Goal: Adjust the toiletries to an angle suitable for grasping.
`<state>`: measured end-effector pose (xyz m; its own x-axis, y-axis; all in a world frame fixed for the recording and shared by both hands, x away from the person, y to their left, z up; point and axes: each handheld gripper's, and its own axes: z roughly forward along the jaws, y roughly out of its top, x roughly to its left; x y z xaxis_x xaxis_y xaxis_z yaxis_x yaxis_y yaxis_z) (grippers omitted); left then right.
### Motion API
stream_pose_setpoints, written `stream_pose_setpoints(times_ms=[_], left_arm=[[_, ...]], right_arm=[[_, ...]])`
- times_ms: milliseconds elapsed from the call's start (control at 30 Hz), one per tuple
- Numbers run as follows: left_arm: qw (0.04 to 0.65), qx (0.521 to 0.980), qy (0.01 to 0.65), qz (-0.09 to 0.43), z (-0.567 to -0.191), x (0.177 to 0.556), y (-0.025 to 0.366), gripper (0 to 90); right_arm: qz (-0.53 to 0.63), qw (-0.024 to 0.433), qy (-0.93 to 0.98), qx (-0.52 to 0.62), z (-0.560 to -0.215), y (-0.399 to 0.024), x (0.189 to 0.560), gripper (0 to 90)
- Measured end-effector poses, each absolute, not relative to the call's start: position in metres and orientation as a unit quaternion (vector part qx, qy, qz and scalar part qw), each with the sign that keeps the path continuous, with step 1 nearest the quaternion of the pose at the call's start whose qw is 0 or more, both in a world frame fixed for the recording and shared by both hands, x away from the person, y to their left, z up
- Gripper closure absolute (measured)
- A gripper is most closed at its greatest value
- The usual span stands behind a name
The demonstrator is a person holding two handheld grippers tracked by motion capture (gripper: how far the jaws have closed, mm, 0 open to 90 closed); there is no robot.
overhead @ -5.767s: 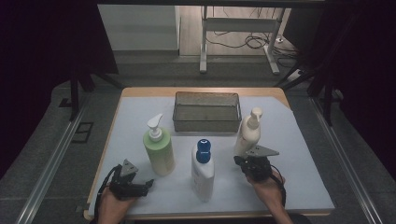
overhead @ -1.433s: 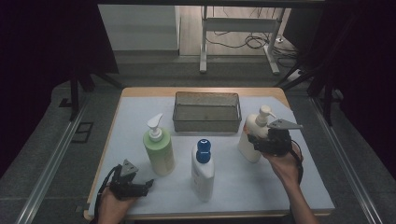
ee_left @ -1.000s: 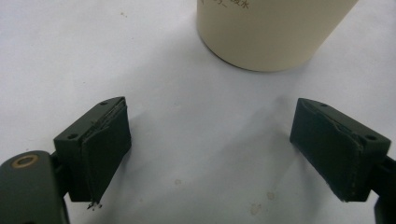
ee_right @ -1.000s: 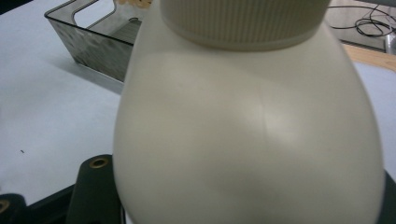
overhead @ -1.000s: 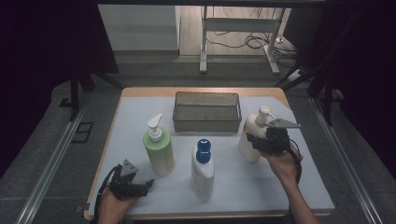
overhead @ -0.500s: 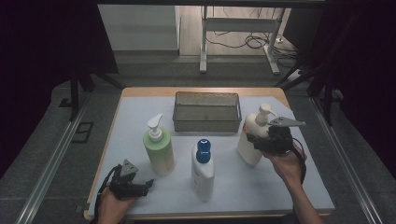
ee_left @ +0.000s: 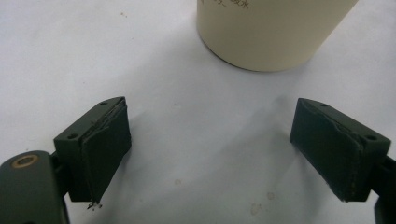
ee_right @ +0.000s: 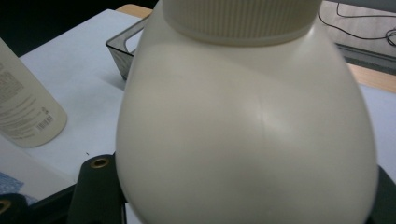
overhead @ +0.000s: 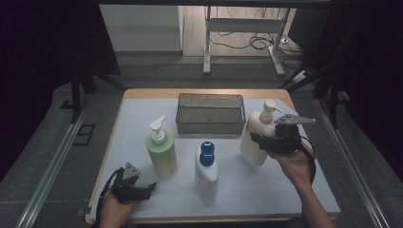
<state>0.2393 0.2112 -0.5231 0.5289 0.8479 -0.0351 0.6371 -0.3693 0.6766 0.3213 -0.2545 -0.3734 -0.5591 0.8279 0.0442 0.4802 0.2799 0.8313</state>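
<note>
The right gripper (overhead: pixel 266 142) clamps the cream pump bottle (overhead: pixel 256 137) by its rounded body, below the ribbed collar; in the right gripper view the bottle (ee_right: pixel 247 126) sits between the jaws, hiding both pads. The bottle hangs tilted, just off the white table cover (overhead: pixel 142 114), beside the right end of the wire mesh basket (overhead: pixel 210 114). The left gripper (overhead: pixel 142 191) rests near the front left corner, jaws spread wide on nothing, short of the green pump bottle (overhead: pixel 161 153). A blue-capped white bottle (overhead: pixel 206 172) stands between the two grippers.
</note>
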Motion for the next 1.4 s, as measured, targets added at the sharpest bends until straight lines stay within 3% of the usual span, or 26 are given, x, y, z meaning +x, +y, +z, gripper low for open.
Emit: stream_pose_setpoints(times_ms=[1400], left_arm=[[0.326, 0.811, 0.457, 0.162, -0.523, 0.239, 0.211, 12.1]], right_arm=[[0.452, 0.205, 0.776, 0.390, -0.326, -0.183, 0.364, 37.0]])
